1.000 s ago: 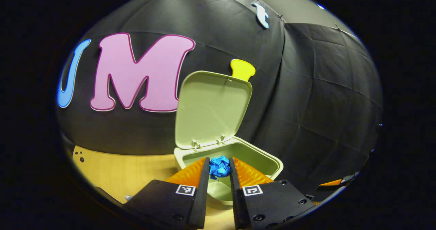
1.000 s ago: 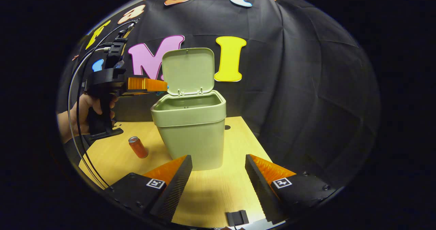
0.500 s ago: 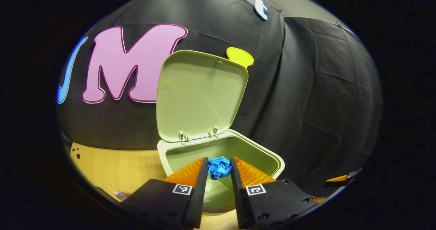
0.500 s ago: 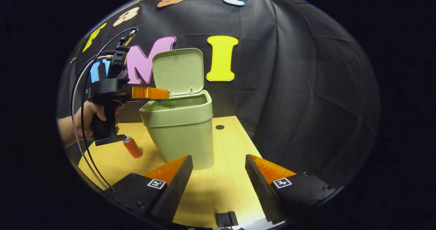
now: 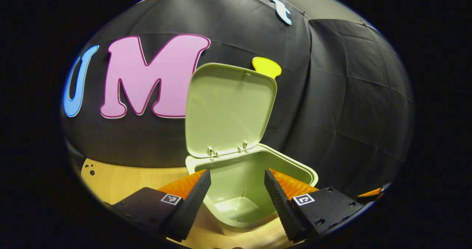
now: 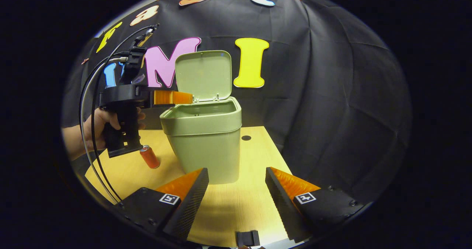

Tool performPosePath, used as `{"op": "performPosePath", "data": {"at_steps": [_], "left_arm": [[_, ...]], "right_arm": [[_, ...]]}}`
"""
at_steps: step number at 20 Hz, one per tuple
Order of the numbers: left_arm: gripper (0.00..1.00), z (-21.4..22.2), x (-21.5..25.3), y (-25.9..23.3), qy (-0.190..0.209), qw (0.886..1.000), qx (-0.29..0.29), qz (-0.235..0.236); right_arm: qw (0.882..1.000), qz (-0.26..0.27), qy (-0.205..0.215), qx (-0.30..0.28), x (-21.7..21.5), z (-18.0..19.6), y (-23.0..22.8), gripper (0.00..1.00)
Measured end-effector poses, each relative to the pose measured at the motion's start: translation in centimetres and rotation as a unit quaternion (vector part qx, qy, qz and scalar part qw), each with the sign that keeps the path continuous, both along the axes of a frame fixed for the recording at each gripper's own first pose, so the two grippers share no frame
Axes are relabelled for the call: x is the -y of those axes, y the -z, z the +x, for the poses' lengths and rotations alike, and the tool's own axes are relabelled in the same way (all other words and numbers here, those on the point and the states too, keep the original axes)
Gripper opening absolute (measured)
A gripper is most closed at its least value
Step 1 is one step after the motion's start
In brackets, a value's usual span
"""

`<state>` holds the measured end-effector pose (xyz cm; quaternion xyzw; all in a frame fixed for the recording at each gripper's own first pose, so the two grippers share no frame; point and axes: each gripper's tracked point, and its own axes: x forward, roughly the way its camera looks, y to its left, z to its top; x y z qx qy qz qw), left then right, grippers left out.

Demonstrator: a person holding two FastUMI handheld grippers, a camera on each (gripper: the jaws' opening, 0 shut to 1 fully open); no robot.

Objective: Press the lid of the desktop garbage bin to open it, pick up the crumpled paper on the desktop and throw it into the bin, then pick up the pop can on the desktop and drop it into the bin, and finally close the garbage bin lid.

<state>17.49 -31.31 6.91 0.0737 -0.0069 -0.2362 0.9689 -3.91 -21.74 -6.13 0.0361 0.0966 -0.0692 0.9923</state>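
The pale green bin (image 5: 254, 190) (image 6: 206, 138) stands on the wooden table with its lid (image 5: 230, 107) (image 6: 203, 75) swung up and back. My left gripper (image 5: 238, 179) hangs open just over the bin's mouth with nothing between its fingers; in the right gripper view the left gripper (image 6: 184, 97) reaches over the bin's left rim, held by a hand (image 6: 94, 125). The blue crumpled paper is out of sight. The orange pop can (image 6: 149, 156) stands upright left of the bin. My right gripper (image 6: 236, 182) is open, low over the table in front of the bin.
A light wooden table (image 6: 236, 204) with a round hole (image 6: 246, 138) to the right behind the bin. A small black object (image 6: 247, 238) lies at the table's near edge. Cables (image 6: 86, 94) loop from the left gripper. Black cloth walls close in behind and to the right.
My left gripper has opened over the bin and the blue paper ball is gone from between its fingers. The right gripper has barely shifted.
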Motion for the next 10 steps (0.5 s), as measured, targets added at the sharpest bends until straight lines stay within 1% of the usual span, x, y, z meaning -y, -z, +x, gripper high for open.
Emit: {"op": "performPosePath", "data": {"at_steps": [2, 4, 7, 10], "left_arm": [[0.96, -0.7, -1.6, -1.4, -0.01, 1.0, 0.024, -0.008], [0.96, -1.3, -4.0, -2.6, -0.028, 0.998, 0.045, -0.018], [0.96, -2.1, -9.3, -3.0, -0.075, 0.995, 0.057, -0.021], [0.96, -3.4, -14.8, -2.1, -0.117, 0.991, 0.057, -0.021]], "right_arm": [[1.0, -0.001, -0.009, 0.0, -0.7, 0.3, 0.0, 0.98], [1.0, -0.004, -0.021, -0.001, -1.7, 0.7, 0.0, 0.97], [0.999, -0.009, -0.052, -0.003, -4.0, 1.7, 0.1, 0.98], [0.996, -0.017, -0.088, 0.002, -7.0, 2.9, -0.2, 0.97]]}}
